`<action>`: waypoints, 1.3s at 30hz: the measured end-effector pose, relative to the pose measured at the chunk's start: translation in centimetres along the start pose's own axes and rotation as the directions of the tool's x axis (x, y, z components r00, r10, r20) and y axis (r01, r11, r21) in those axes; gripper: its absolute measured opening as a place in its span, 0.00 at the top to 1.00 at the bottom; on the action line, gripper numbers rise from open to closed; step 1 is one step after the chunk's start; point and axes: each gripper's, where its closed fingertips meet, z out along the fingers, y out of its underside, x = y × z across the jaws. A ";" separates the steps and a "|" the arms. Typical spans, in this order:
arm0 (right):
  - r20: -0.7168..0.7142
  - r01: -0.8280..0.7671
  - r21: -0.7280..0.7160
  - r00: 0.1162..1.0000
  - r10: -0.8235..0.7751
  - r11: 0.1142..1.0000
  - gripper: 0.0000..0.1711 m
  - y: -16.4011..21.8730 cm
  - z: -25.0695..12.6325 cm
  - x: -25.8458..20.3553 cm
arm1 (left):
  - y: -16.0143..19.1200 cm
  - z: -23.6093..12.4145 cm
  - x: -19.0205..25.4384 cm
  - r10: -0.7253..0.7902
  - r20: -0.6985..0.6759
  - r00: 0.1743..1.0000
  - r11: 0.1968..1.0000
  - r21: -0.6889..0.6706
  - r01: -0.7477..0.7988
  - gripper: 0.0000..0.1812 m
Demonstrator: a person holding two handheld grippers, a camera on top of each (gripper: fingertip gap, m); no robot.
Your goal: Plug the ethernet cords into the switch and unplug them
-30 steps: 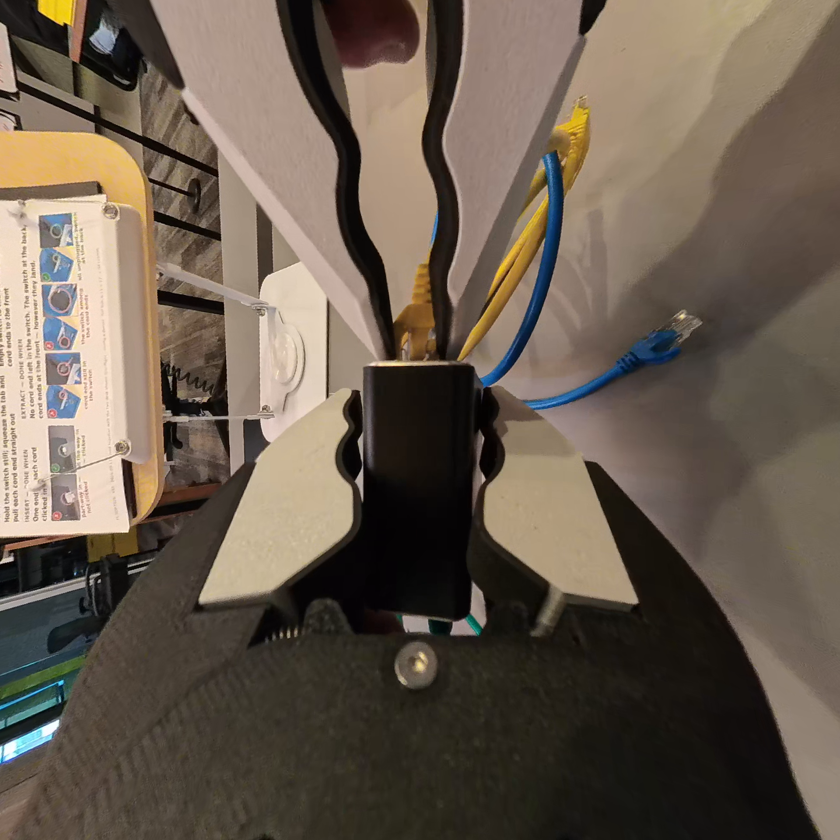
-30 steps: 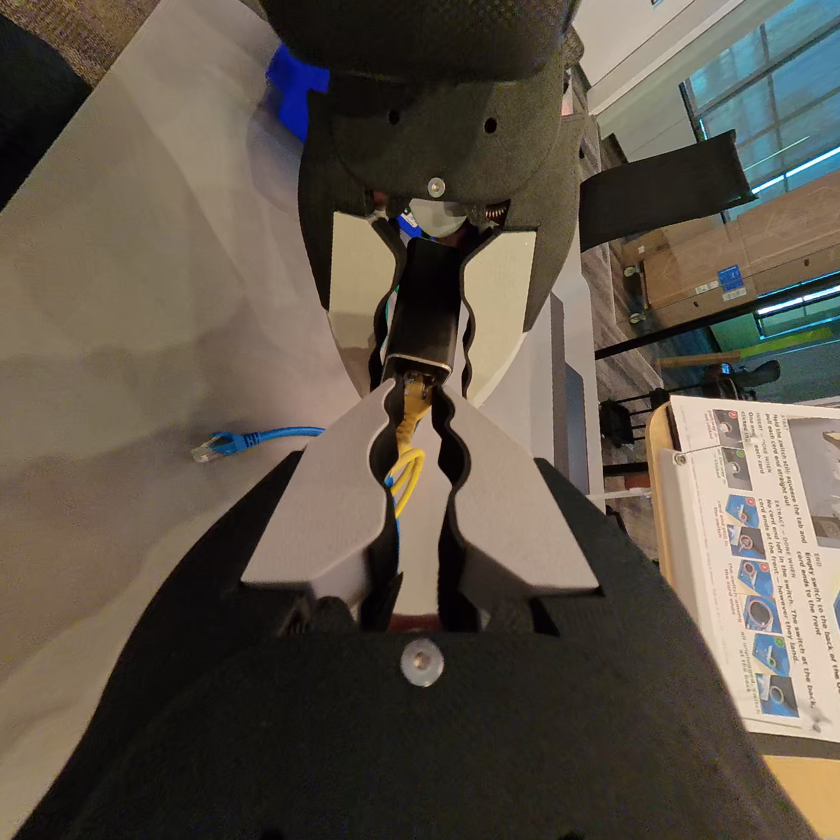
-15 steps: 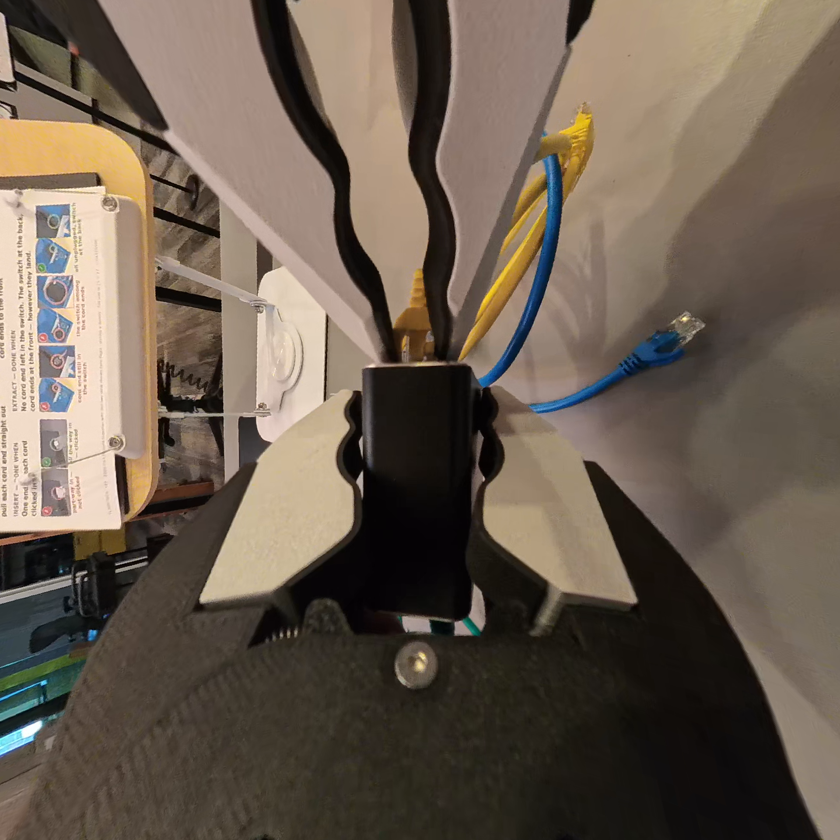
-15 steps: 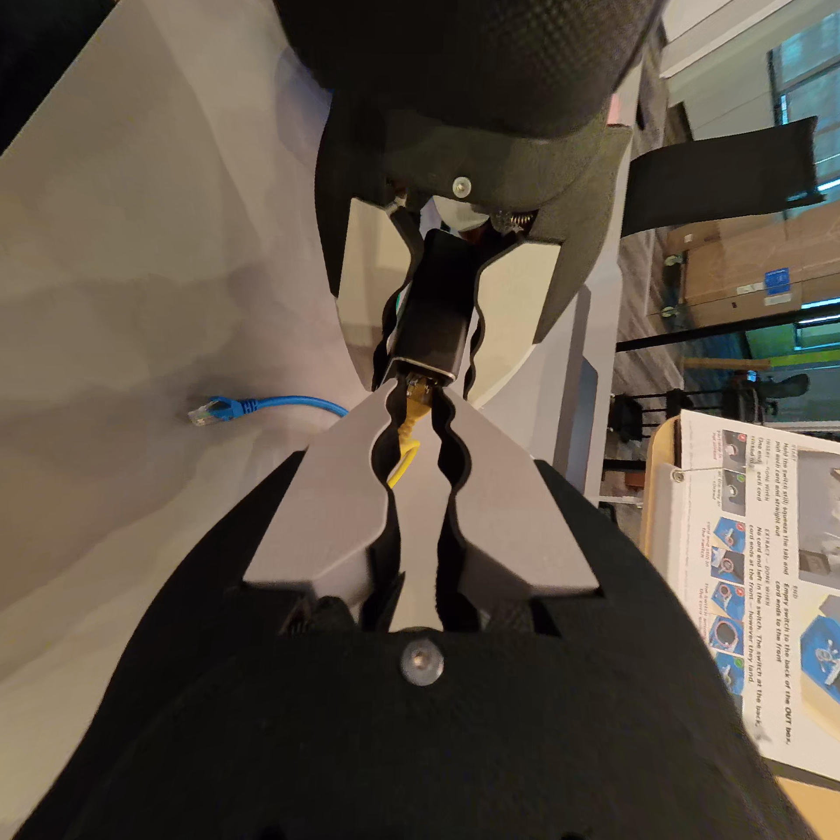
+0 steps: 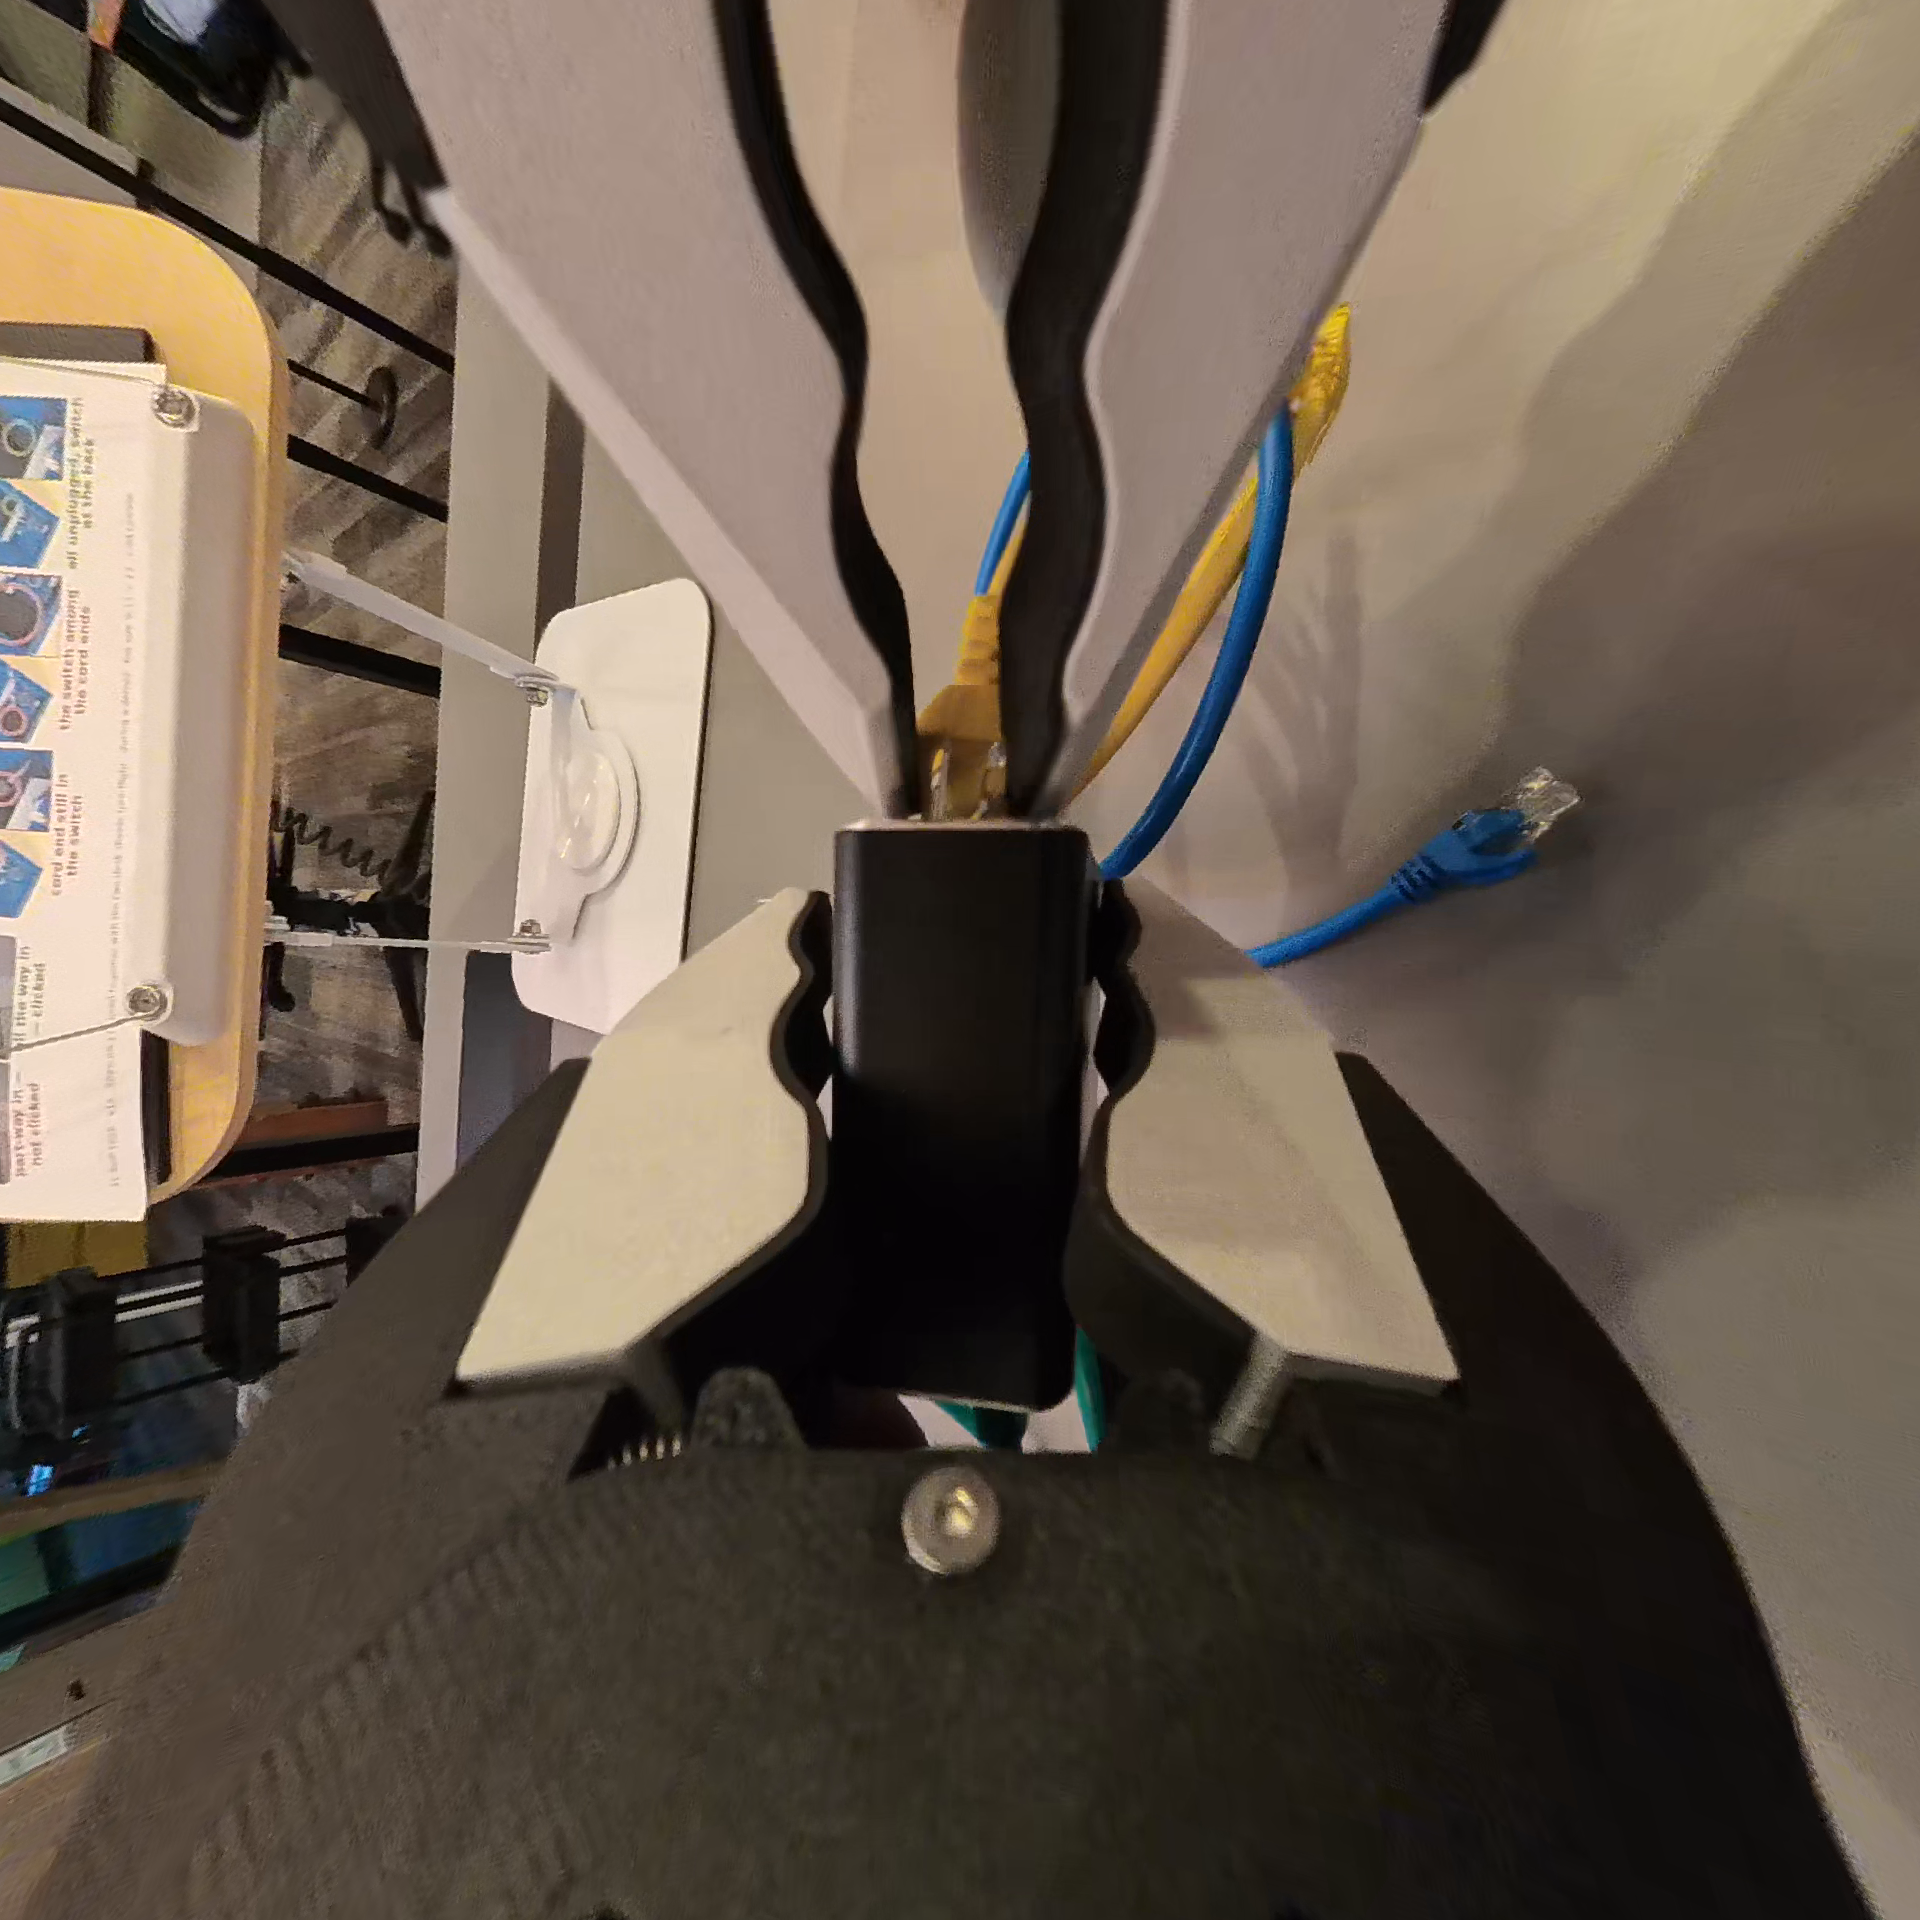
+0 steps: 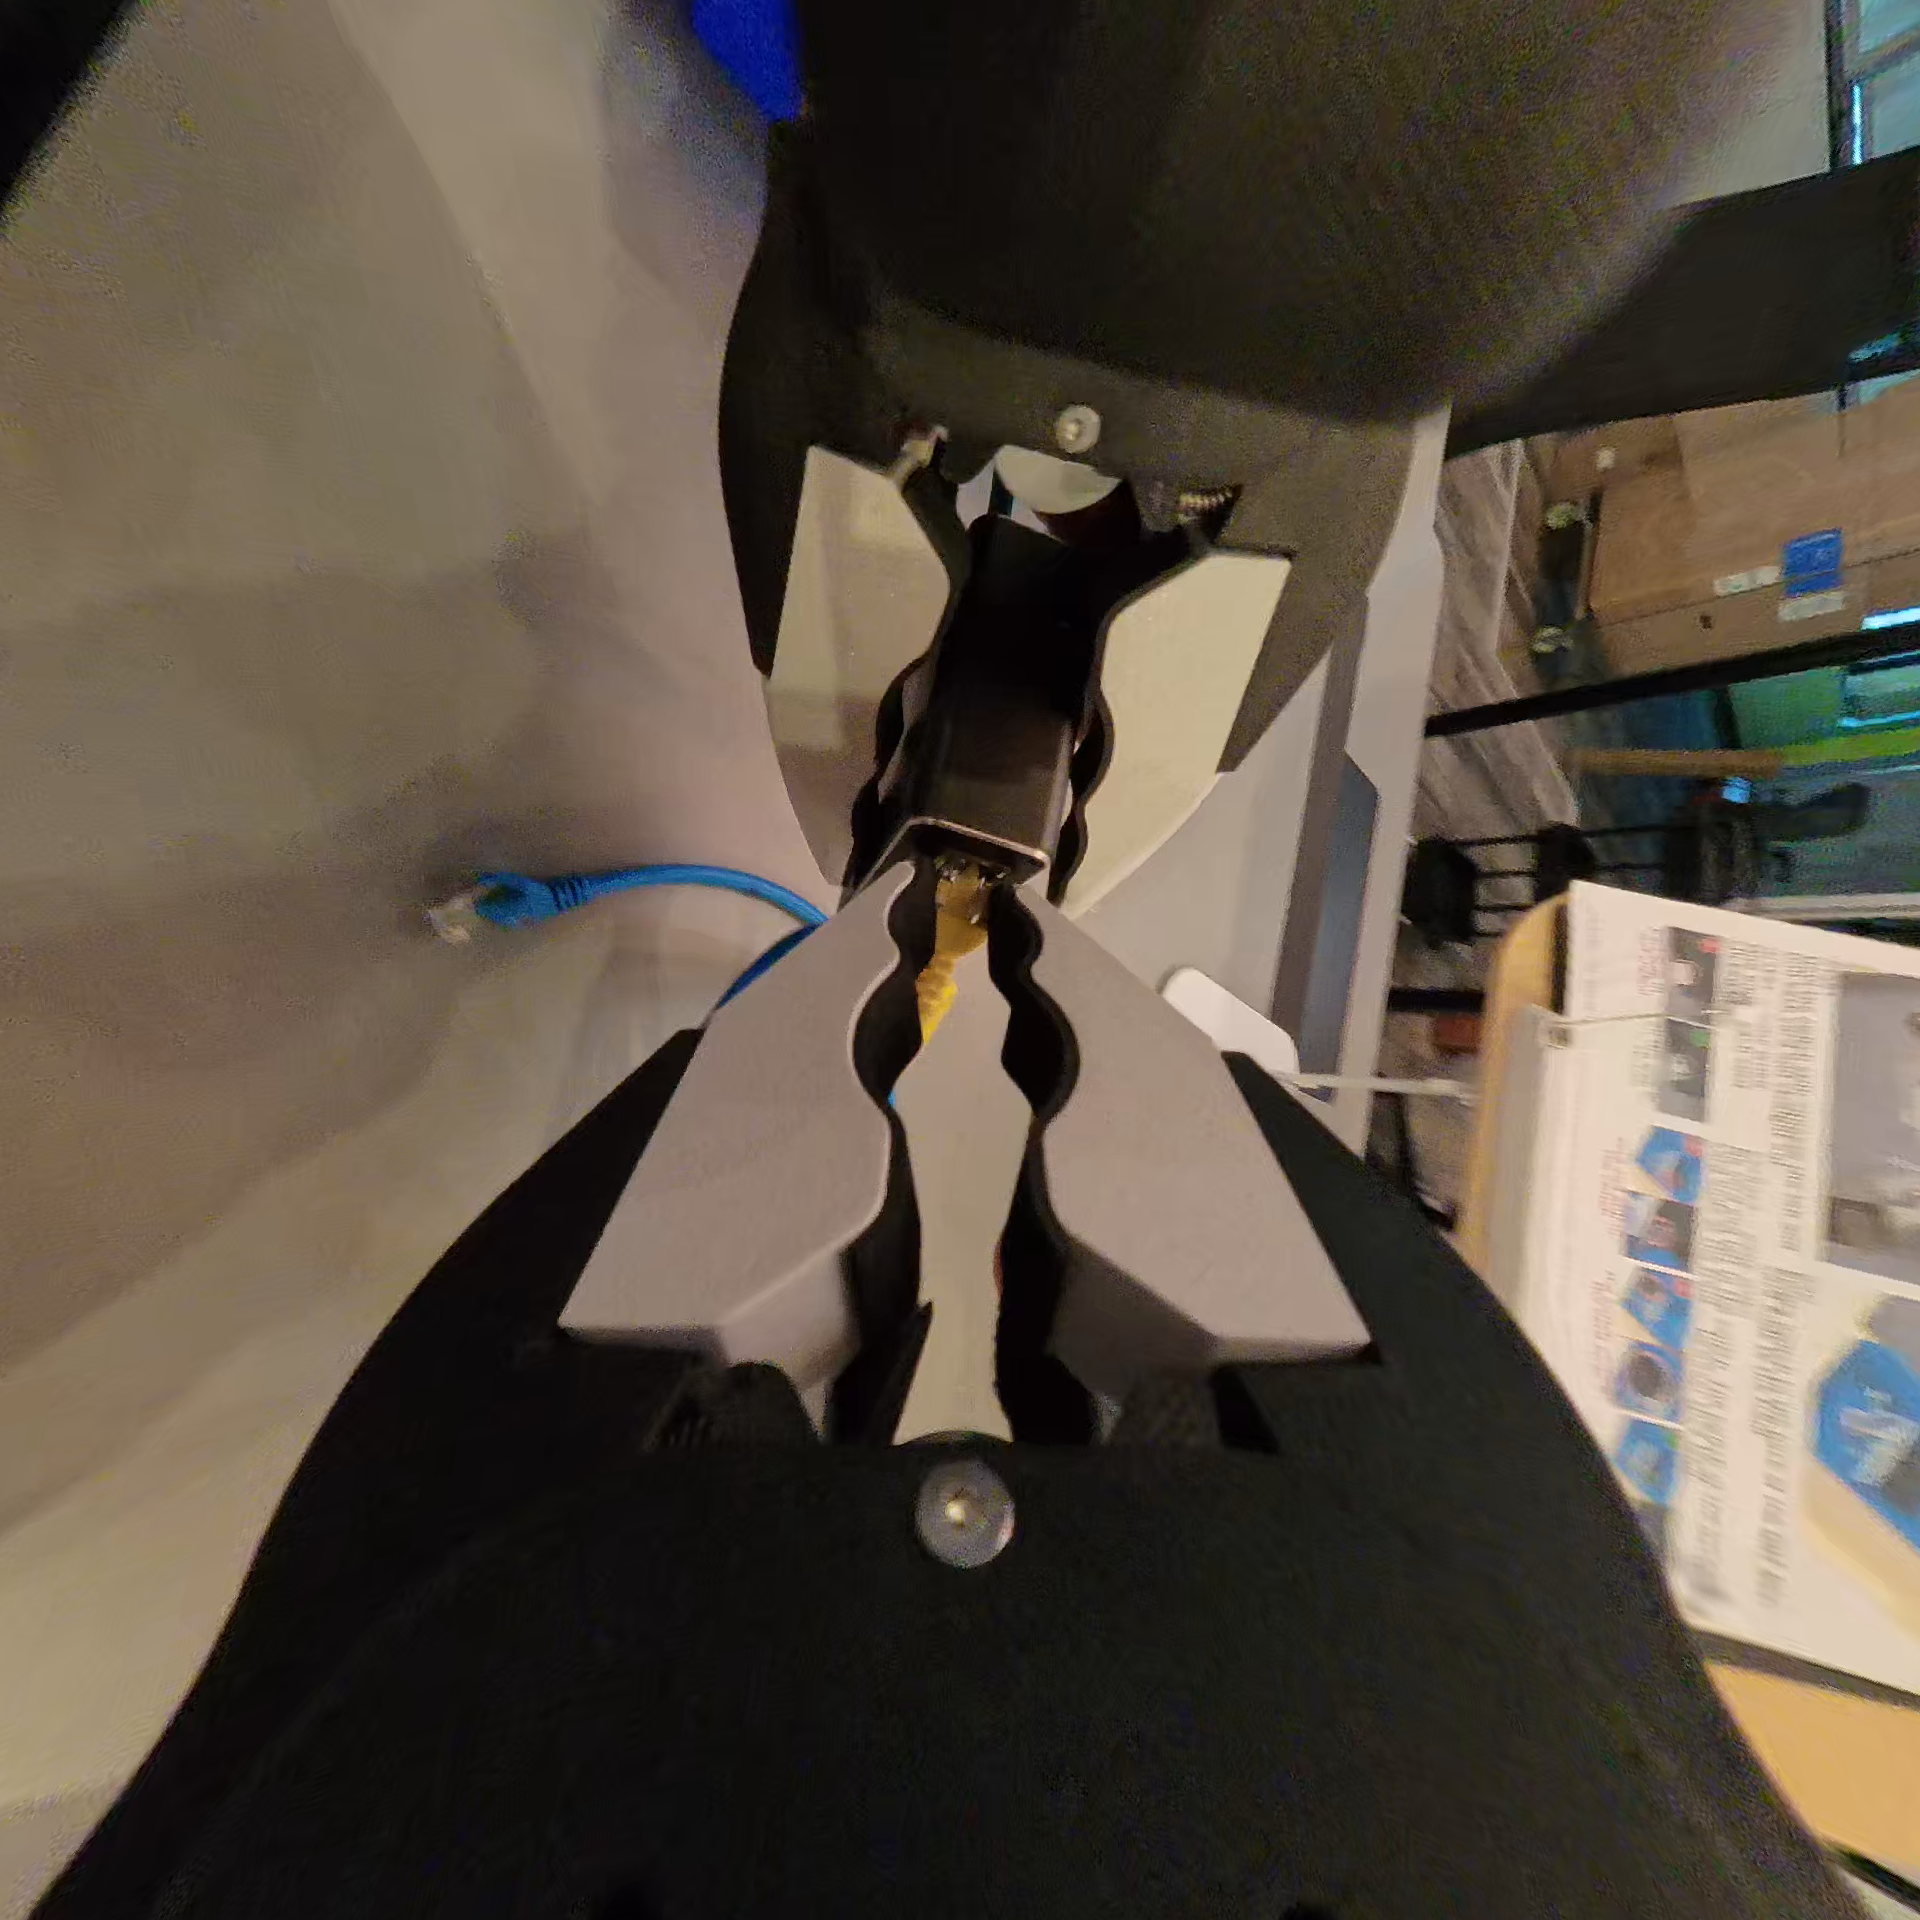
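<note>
1. Left wrist view: the left gripper (image 5: 961,925) clamps one black switch (image 5: 956,1101). The right gripper (image 5: 961,790) pinches one yellow plug (image 5: 961,758) at the switch's port. One blue cord (image 5: 1382,904) lies loose on the table (image 5: 1662,1039); one green cord (image 5: 1086,1392) shows behind the switch.
2. Right wrist view: the right gripper's fingers (image 6: 790,1091) stand narrow around the yellow plug (image 6: 951,914) at the switch (image 6: 997,727). One blue plug (image 6: 478,904) lies apart.

Dim, warm indoor lighting. Soft, broad shadows across the pale surface (image 5: 1558,623), darkest beneath the blue cord (image 5: 1226,665). Strong wide-angle bending at the edges. Slight motion blur throughout, heaviest in the right wrist view: instruction sheet (image 6: 1745,1247) smeared, near gripper bodies out of focus.
</note>
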 end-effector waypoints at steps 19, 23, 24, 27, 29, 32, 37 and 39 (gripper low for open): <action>0.135 -0.293 0.266 0.955 0.265 0.919 0.97 -1.0 -2.1 0.4 | -1.8 -0.8 0.1 -0.034 -0.018 0.999 0.996 0.082 0.035 0.73; 0.048 -0.148 0.117 0.988 0.144 0.982 0.96 -0.6 -1.5 -0.1 | -1.3 -0.3 0.5 -0.031 -0.028 0.999 0.996 0.078 0.033 0.74; 0.049 -0.134 0.098 0.990 0.130 0.986 0.96 -0.5 -1.6 -0.2 | -1.3 -0.2 0.7 -0.031 -0.035 0.999 0.996 0.077 0.034 0.74; 0.054 -0.141 0.105 0.989 0.136 0.984 0.96 -0.6 -2.0 -0.3 | -1.7 -0.4 0.6 -0.018 -0.027 0.999 0.997 0.080 0.020 0.74; 0.064 -0.182 0.144 0.983 0.175 0.973 0.96 -0.8 -2.4 -0.1 | -2.1 -0.6 0.5 -0.030 -0.028 0.999 0.994 0.104 0.033 0.74; 0.102 -0.273 0.235 0.961 0.255 0.933 0.96 -1.3 -2.9 0.2 | -2.5 -1.0 0.4 -0.033 -0.024 0.999 0.992 0.122 0.035 0.74; 0.167 -0.391 0.307 0.920 0.355 0.868 0.95 -1.3 -2.8 0.1 | -2.5 -1.1 0.5 -0.002 -0.020 1.000 0.994 0.110 0.004 0.74; 0.102 -0.315 0.268 0.949 0.298 0.910 0.95 -1.4 -2.7 0.1 | -2.4 -1.2 0.5 0.000 -0.015 1.000 0.994 0.110 0.001 0.74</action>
